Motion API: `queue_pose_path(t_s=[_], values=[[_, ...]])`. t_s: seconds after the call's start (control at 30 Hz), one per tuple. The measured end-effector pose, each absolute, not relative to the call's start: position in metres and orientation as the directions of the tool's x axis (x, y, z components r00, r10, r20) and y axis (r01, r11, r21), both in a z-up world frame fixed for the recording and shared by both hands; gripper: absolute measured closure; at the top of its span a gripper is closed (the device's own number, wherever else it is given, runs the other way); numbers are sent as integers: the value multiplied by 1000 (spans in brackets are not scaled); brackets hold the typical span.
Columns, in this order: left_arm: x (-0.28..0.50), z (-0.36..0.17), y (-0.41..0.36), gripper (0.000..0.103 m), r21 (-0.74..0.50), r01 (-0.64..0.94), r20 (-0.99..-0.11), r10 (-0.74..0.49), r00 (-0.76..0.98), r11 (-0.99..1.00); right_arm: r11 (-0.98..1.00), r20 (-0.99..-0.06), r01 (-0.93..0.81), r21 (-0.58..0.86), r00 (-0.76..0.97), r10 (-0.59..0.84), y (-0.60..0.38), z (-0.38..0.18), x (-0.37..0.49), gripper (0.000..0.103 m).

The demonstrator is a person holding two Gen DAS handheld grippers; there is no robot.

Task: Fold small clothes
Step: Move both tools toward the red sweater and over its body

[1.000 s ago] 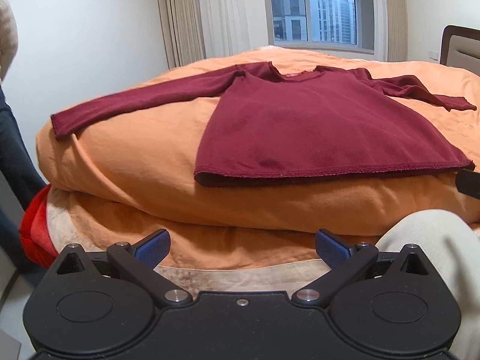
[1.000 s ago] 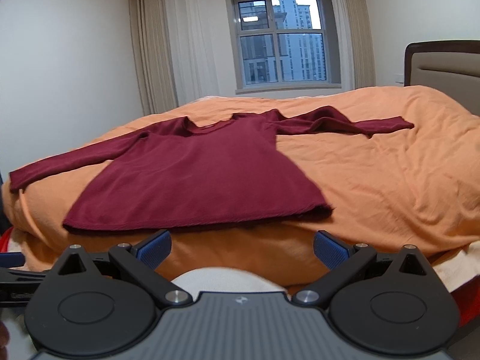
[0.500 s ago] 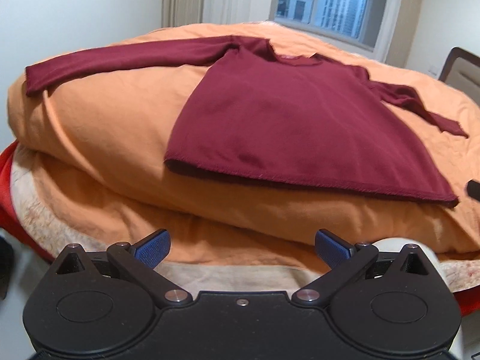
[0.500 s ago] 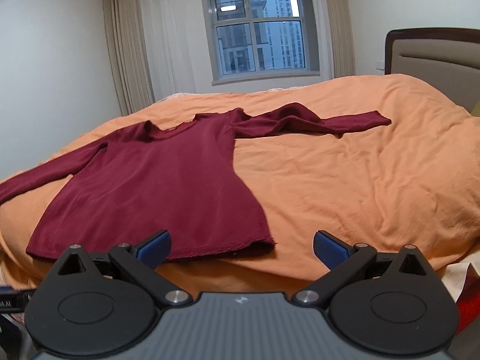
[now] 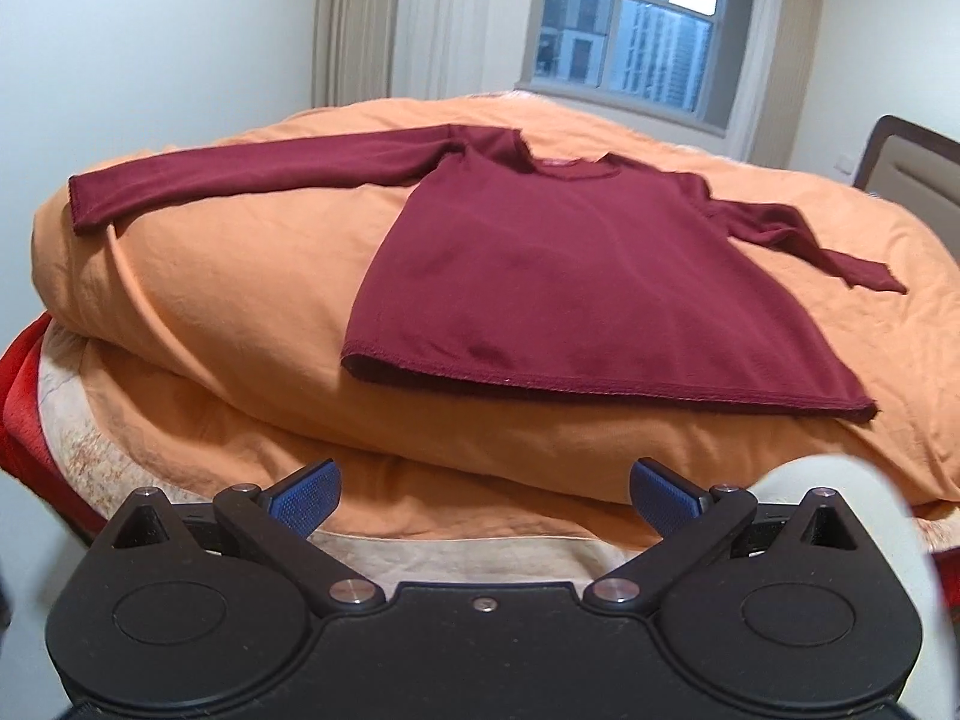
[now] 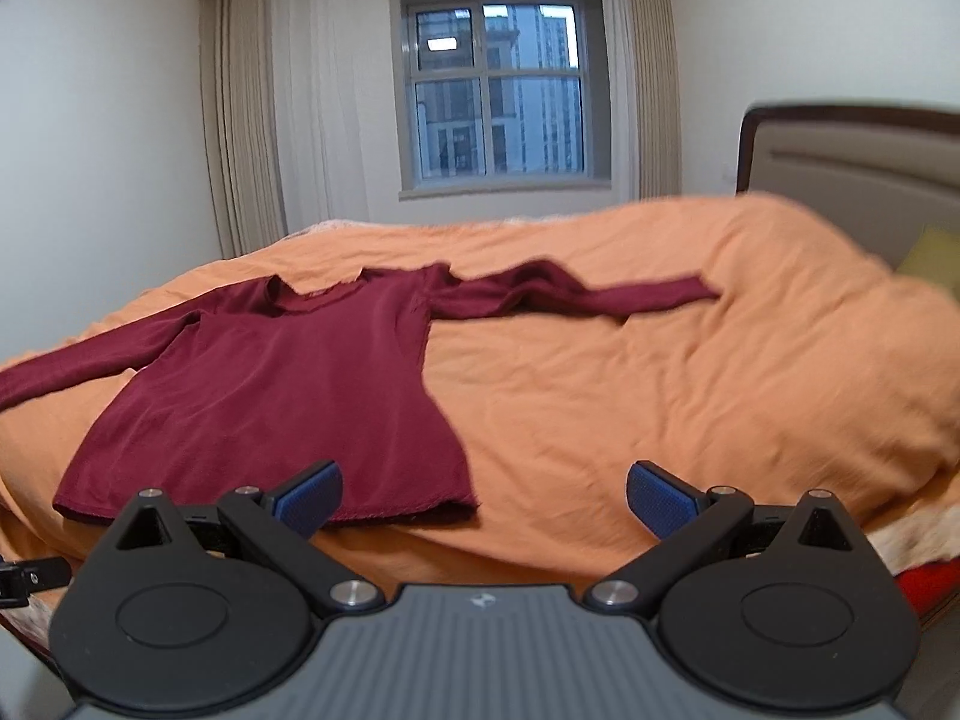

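A maroon long-sleeved top is lying flat on the orange duvet — hem along the bed's near edge, sleeves stretching toward either side — while the left gripper and right gripper are hovering short of it, fingers spread wide, grasping nothing.

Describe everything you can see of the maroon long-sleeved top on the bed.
The maroon top is a small long-sleeved pullover of soft, knit-looking fabric with a round neckline. It lies flat and unfolded on the orange duvet, stitched hem toward the cameras, collar toward the window. One sleeve stretches straight out sideways; the other sleeve lies slightly rumpled. Only the duvet touches it; both open claws are short of it.
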State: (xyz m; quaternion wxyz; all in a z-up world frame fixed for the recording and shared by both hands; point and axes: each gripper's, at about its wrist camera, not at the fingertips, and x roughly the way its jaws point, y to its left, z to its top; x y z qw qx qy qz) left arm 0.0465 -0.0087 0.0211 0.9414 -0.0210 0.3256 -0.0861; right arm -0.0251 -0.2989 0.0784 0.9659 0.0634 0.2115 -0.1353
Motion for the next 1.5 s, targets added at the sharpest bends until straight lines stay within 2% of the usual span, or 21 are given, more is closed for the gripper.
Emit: queue_pose_path(t_s=[0.37, 0.57, 0.77, 1.0, 1.13, 1.33, 1.5], values=[[30, 22, -2, 1, -93, 235, -539, -248, 805, 967, 939, -440, 344, -30, 839, -321, -310, 135, -65, 0], [34, 23, -5, 1, -72, 231, -552, -232, 801, 970, 941, -466, 334, -59, 824, -322, -317, 132, -61, 0], [51, 25, -8, 1, -47, 208, -567, -197, 800, 977, 971, -488, 240, -18, 845, -218, -320, 108, -27, 0], [95, 12, -20, 1, -4, 158, -659, -122, 742, 987, 996, -503, 75, 52, 864, -38, -306, 75, 46, 0], [123, 9, -20, 1, -40, 131, -691, -122, 712, 991, 994, -517, 21, 109, 855, 39, -308, 63, 91, 0], [159, 12, -11, 1, -97, 140, -717, -167, 677, 985, 985, -518, -17, 171, 849, 104, -324, 66, 166, 0], [189, 43, 0, 1, -112, 65, -751, -127, 648, 992, 977, -553, 9, 215, 826, 114, -322, 104, 213, 0]])
